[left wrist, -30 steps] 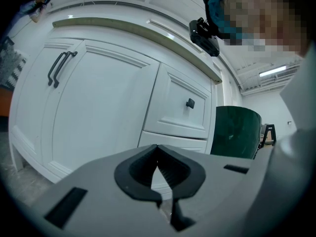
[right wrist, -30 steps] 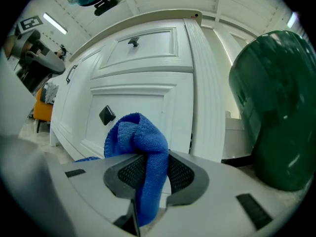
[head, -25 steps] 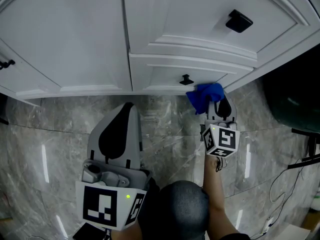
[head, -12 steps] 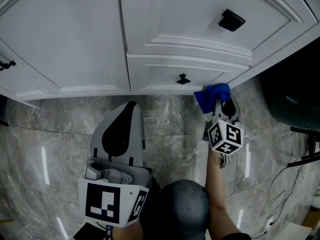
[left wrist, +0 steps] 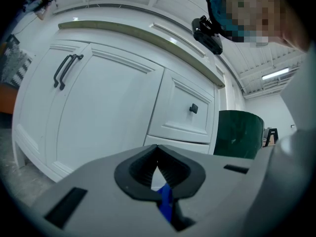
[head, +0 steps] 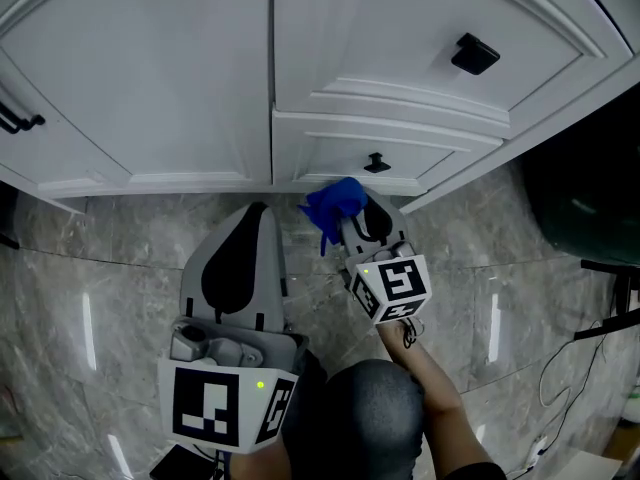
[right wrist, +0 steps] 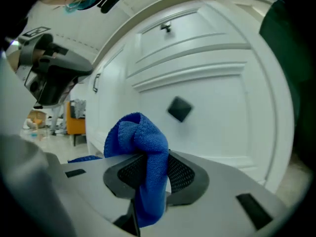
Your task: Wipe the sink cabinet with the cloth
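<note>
Currently the right gripper [head: 362, 218] is clamping its jaws on the blue cloth [head: 333, 206]. The cloth is bunching up above the jaws and hanging down between them in the right gripper view [right wrist: 143, 142]. It is sitting close to the foot of the white cabinet [head: 180, 78], just below and left of the small black knob [head: 377, 161]. Whether it is touching the cabinet cannot be told. The left gripper [head: 255, 218] is hovering beside it over the grey marble floor [head: 120, 258]. Its jaws are pressing together on nothing and pointing at the cabinet, with only a thin blue sliver showing through the slit low between them.
</note>
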A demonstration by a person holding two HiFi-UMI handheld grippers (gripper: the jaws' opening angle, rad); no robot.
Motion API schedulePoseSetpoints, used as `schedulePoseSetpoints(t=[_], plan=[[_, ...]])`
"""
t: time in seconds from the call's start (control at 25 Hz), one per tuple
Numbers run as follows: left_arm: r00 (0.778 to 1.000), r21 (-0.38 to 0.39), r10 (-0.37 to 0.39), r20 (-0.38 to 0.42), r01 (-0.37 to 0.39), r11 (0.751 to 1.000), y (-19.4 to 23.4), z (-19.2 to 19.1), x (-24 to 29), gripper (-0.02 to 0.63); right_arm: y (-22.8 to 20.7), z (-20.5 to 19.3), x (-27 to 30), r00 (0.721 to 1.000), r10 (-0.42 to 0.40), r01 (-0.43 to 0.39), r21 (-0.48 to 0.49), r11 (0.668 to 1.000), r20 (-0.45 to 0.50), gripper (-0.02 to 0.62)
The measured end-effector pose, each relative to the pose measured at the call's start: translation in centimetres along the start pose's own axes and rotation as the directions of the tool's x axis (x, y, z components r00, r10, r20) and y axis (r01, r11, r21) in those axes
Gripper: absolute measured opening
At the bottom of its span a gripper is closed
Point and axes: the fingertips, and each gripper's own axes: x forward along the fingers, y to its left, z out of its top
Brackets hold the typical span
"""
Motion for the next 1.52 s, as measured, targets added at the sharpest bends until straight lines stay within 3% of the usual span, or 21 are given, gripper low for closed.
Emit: schedulePoseSetpoints(t=[0.12,0.24,1.52], plan=[[1.0,-0.01,0.012,0.01,-0.012,1.0,0.5,0.3,-0.4,0.0,5.0,-1.4,2.7,0.988,0.146,-0.148,-0.036,0.988,-0.055,0.115],[1.0,-0.022,0.019,0.021,-0.019,1.0,1.0,0.7,-0.8,0.0,6.9,-2.9,4.4,0.978,0.179,-0.183,-0.027,0.983,-0.111,0.115],[1.0,-0.024,0.006,0.01,-0.005,1.0,1.0,0.4,-0.7,0.0,3.9,-3.6,4.4,0.997,0.061,-0.063,-0.034,0.997,-0.055,0.114]])
